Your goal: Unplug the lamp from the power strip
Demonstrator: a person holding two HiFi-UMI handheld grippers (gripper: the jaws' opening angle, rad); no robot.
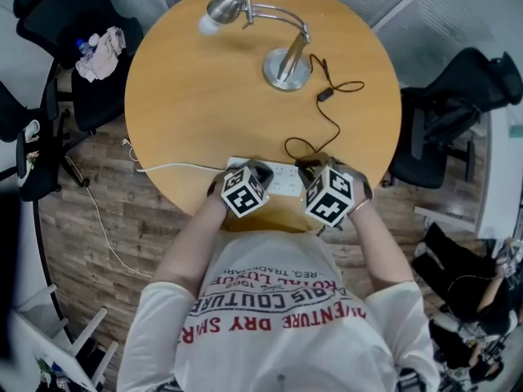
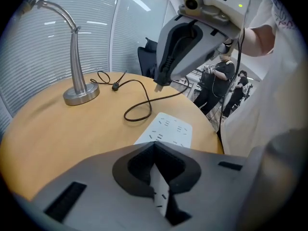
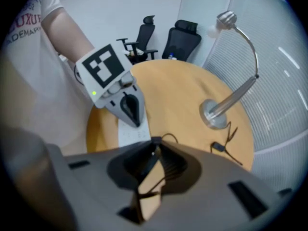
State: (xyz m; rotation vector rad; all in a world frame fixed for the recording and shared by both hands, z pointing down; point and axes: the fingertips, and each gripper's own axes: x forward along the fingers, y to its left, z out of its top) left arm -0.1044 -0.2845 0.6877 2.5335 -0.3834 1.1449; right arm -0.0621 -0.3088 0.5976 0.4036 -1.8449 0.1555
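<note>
Right gripper (image 3: 153, 146) is found clenched on the plug (image 2: 158, 85) at the end of the lamp's black cable (image 1: 330, 126). In the left gripper view we see the cable issuing from its closed tips, which hang above the table (image 1: 188, 96) and apart from the power strip (image 2: 169, 129). We judge the plug to be out of its socket, since every socket face we can see on the strip is bare. The part beneath the left gripper is hidden, so we record this as probable, not certain.

Left gripper (image 2: 154, 147) has its jaws drawn together with nothing grasped; the white strip shows through the slit between them. In the head view it sits over the strip's left end. We take its purpose to be steadying the strip so that a pull acts on the plug alone. Whether it actually presses on the casing we cannot tell.

The strip lies at the near edge of the table, its white lead (image 1: 172, 167) running off to the left. The lamp (image 1: 288, 64) stands upright at the far side, well apart, its cable slack and looped near the strip. That slack would spare the lamp any tug.

Remaining, in our judgement: lay the plug on the table clear of the strip and release both grippers.
</note>
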